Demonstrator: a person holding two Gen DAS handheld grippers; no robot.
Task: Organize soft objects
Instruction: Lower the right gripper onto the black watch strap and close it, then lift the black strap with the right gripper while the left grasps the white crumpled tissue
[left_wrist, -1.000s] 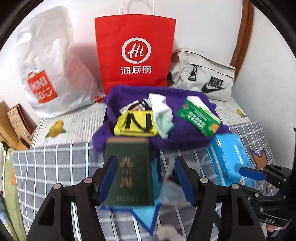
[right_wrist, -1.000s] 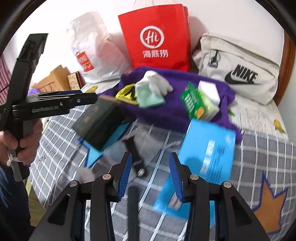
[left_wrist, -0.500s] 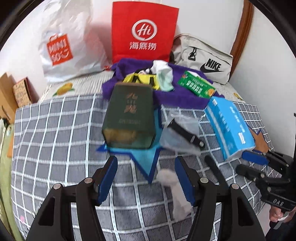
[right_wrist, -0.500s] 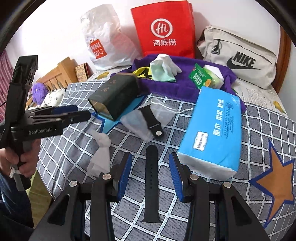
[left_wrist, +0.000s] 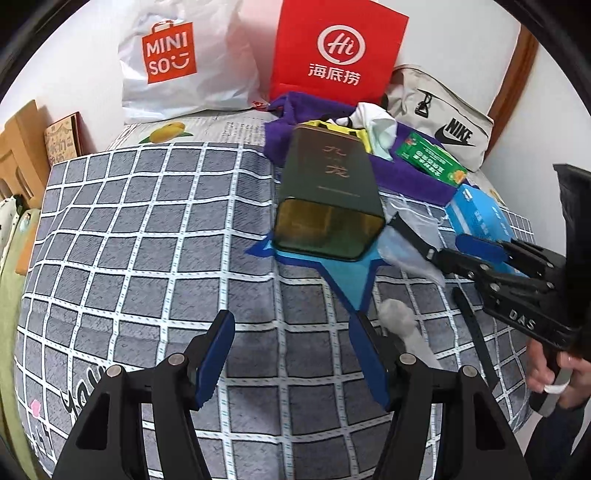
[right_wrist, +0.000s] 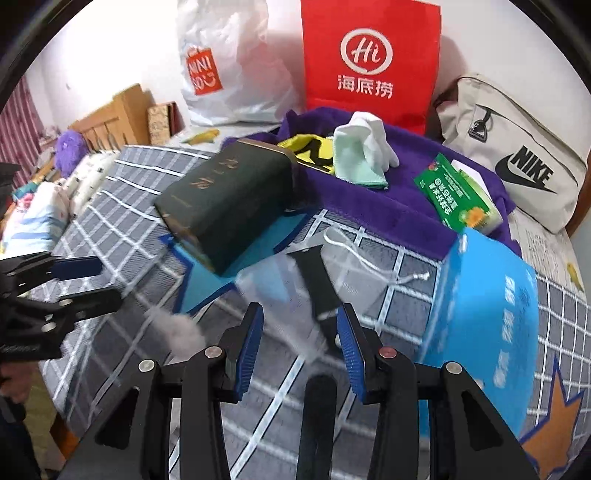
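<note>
A purple towel (right_wrist: 388, 206) lies at the back of the checked bed cover (left_wrist: 147, 258). On it rest a white glove (right_wrist: 373, 136), a mint cloth (right_wrist: 354, 162) and a yellow item (right_wrist: 306, 147). My left gripper (left_wrist: 291, 332) stands open over bare cover, with a grey fluffy wad (left_wrist: 402, 325) beside its right finger. My right gripper (right_wrist: 300, 317) is open just short of a translucent drawstring pouch (right_wrist: 351, 266) holding a black strap (right_wrist: 317, 284). A second loose strap (right_wrist: 317, 406) lies under it. Neither gripper holds anything.
A dark green tin (left_wrist: 328, 192) lies ahead of the left gripper. A blue tissue pack (right_wrist: 480, 310) sits right of the pouch, a green box (right_wrist: 454, 199) on the towel. A Miniso bag (left_wrist: 177, 66), a red paper bag (left_wrist: 332, 55) and a Nike bag (left_wrist: 443, 125) line the wall.
The left gripper drew back from the tin and sank toward the cover. The right gripper moved forward and down over the loose strap, toward the pouch. Both kept their jaw widths.
</note>
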